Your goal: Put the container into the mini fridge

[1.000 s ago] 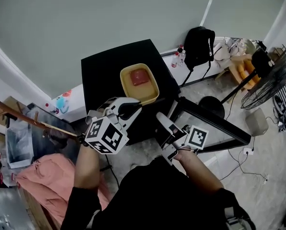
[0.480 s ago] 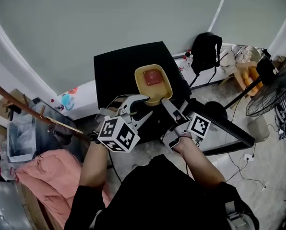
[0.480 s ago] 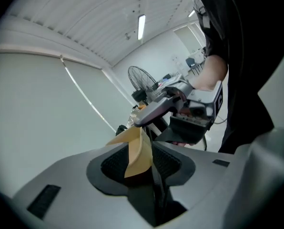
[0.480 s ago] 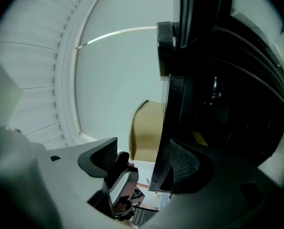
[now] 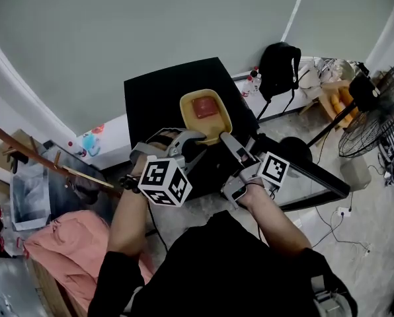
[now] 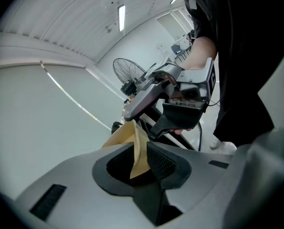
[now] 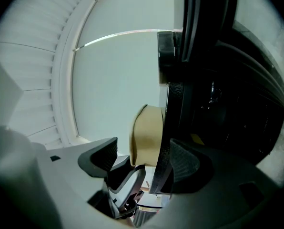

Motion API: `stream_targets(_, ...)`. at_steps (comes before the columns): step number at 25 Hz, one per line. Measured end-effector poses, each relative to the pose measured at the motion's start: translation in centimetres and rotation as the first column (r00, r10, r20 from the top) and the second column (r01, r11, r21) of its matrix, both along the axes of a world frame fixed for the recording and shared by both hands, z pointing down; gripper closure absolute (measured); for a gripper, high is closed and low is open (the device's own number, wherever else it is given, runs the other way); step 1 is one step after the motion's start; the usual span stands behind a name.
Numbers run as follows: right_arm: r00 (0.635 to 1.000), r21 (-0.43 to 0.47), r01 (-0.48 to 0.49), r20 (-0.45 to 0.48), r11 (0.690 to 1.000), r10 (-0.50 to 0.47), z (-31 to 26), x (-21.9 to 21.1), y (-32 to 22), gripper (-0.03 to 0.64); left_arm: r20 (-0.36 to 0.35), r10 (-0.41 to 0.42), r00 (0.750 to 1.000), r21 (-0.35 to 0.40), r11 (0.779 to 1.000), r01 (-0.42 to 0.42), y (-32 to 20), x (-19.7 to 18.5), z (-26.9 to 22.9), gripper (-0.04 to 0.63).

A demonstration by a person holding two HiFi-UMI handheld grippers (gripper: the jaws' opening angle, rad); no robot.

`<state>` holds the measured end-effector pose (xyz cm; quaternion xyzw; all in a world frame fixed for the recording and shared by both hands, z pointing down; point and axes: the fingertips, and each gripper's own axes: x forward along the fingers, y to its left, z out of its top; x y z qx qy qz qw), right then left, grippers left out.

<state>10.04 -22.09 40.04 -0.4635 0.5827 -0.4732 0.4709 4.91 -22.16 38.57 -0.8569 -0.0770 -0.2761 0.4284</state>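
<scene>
Grey left gripper (image 5: 196, 142) has just been closing and pinches the near rim of the tan container (image 5: 221, 121), the rim caught between its pads. The right gripper (image 7: 144, 152) has just been opening. Its jaws gape wide around the edge of the black door (image 7: 173, 80), which lies close by one pad and well clear of the other. The container, with something red inside, sits on top of the black fridge (image 5: 154, 98), just beside the swung-open door.
</scene>
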Motion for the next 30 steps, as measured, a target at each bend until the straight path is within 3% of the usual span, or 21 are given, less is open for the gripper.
stream_targets(8, 0.999, -0.013, -0.018, 0.039, 1.000, 0.019, -0.4, -0.1, 0.5, 0.282, 0.015, 0.072, 0.997, -0.043, 0.997, -0.072, 2.1, -1.3, -0.4, 0.528)
stream_targets(16, 0.998, -0.024, 0.019, 0.067, 1.000, -0.017, 0.3, -1.9, 0.2, 0.282, -0.042, 0.112, 0.993, -0.144, 0.983, -0.117, 4.1, -2.7, -1.0, 0.540)
stream_targets(26, 0.994, -0.027, 0.033, 0.104, 0.999, -0.030, 0.6, -3.5, 0.3, 0.284, -0.101, 0.135, 0.986, -0.208, 0.966, -0.154, 6.2, -4.3, -1.5, 0.549)
stream_targets(29, 0.994, -0.007, 0.036, 0.102, 0.999, -0.035, 0.2, -3.9, 0.4, 0.301, -0.120, 0.141, 0.983, -0.233, 0.958, -0.166, 6.5, -4.9, -1.7, 0.554)
stream_targets(30, 0.995, 0.003, 0.034, 0.098, 0.999, -0.034, 0.0, -4.0, 0.5, 0.338, -0.129, 0.141, 0.982, -0.238, 0.956, -0.169, 6.6, -5.1, -1.8, 0.554)
